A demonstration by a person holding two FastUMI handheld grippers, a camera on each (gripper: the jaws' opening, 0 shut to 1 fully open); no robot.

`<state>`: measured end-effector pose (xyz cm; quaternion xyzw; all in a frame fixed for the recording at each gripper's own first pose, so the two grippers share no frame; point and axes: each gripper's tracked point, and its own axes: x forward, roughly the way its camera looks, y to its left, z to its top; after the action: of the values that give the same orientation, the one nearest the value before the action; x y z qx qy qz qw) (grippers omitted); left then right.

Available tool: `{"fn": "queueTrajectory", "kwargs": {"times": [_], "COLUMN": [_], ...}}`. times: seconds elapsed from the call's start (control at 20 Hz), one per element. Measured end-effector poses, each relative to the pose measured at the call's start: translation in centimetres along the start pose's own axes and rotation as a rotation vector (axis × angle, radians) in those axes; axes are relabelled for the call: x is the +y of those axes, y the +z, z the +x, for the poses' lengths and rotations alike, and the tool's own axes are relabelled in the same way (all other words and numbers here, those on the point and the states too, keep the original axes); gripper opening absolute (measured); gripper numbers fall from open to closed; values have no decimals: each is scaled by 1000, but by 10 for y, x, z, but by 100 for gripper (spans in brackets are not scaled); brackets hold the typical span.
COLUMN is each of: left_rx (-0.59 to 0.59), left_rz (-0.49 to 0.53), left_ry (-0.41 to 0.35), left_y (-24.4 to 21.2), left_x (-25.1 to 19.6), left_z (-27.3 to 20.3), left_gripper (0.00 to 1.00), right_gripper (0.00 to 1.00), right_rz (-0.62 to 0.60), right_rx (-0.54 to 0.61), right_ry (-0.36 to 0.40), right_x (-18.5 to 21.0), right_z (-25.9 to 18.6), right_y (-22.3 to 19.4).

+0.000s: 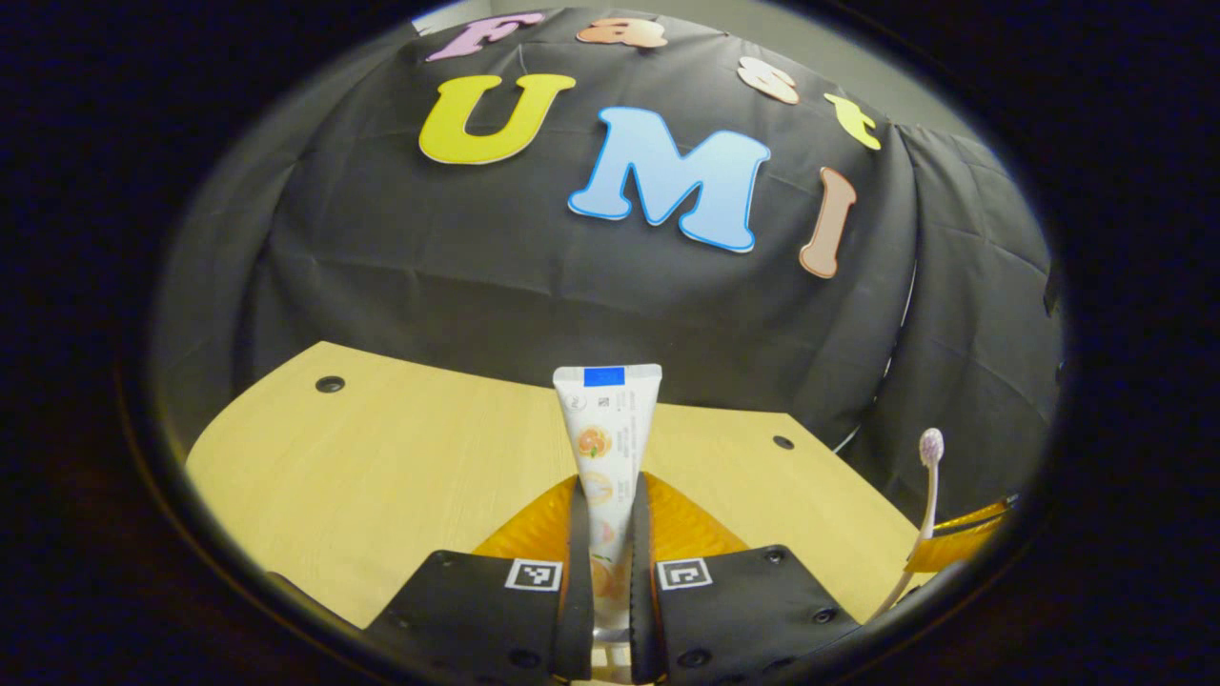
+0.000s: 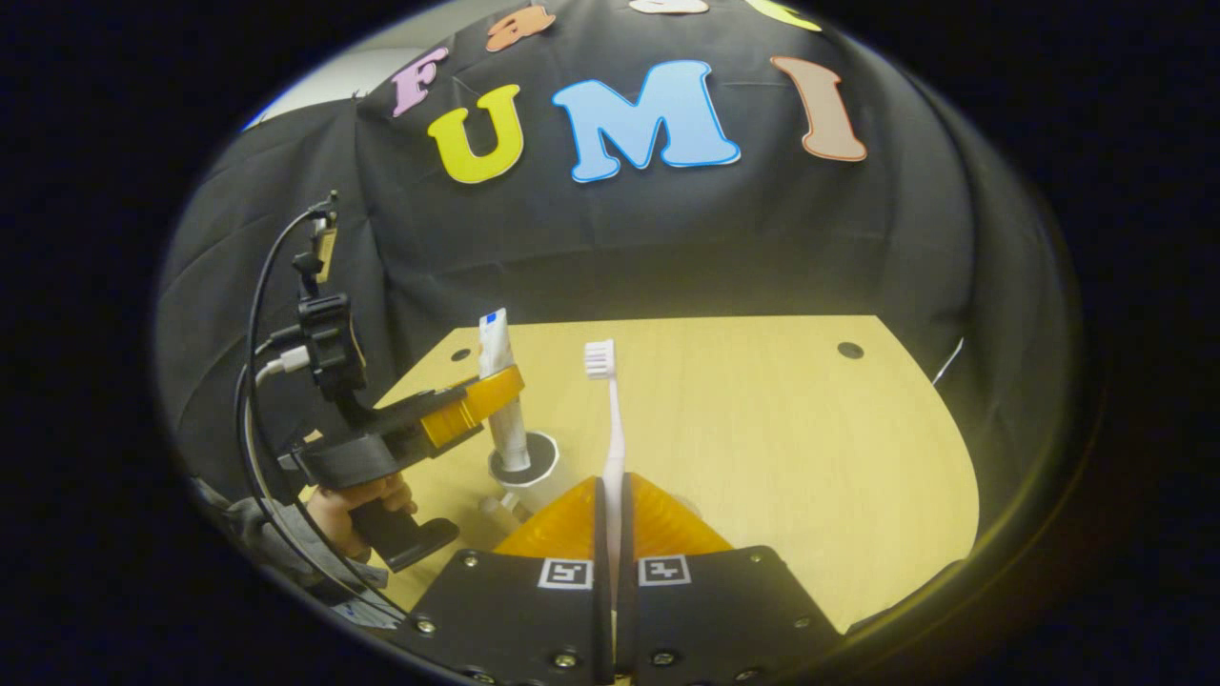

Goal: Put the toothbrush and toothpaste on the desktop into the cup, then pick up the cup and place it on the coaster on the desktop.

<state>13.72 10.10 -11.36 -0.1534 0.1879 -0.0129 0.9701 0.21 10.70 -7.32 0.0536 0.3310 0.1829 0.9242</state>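
In the left gripper view, the pale wooden worktop (image 1: 400, 457) spreads from the left, with a dark hole near its far left corner. At centre, the left gripper (image 1: 610, 572) has its jaws clenched on the toothpaste (image 1: 607, 419), one finger pressing each side of the tube. The tube stands upright, crimped end up, with a blue mark at the top. Far right, the toothbrush (image 1: 927, 476) stands nearly upright, bristle head up, with part of the other gripper just beside its lower handle at the edge of the view.

In the right gripper view, a hand (image 2: 357, 510) at far left holds the left gripper (image 2: 477, 395) by its handle, with cables looping up from it. Its jaws grasp the toothpaste (image 2: 500, 381) around the upper middle. The tube is upright and its lower end sits inside the white cup (image 2: 534, 476), which stands on the worktop (image 2: 782, 448). Whether the tube touches the bottom of the cup cannot be told. Just right of the cup, at centre, the right gripper (image 2: 610, 534) has its jaws closed on the toothbrush (image 2: 610, 419), gripping the lower handle. The brush points up, white bristle head at the top, near the tube but apart from it.
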Motion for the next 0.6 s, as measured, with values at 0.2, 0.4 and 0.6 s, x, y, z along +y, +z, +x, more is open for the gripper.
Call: {"fn": "queueTrajectory", "kwargs": {"times": [0.2, 0.4, 0.6], "left_rx": [53, 121, 198], "left_rz": [27, 58, 77], "left_ry": [20, 15, 5], "left_y": [-13, -33, -56], "left_x": [6, 6, 3], "left_z": [2, 2, 1], "left_gripper": [25, 29, 30], "right_gripper": [3, 3, 3], "right_rz": [6, 15, 21], "right_rx": [2, 7, 9], "right_ry": [4, 12, 17], "right_x": [1, 3, 7], "right_z": [0, 0, -2], "right_y": [0, -2, -4]}}
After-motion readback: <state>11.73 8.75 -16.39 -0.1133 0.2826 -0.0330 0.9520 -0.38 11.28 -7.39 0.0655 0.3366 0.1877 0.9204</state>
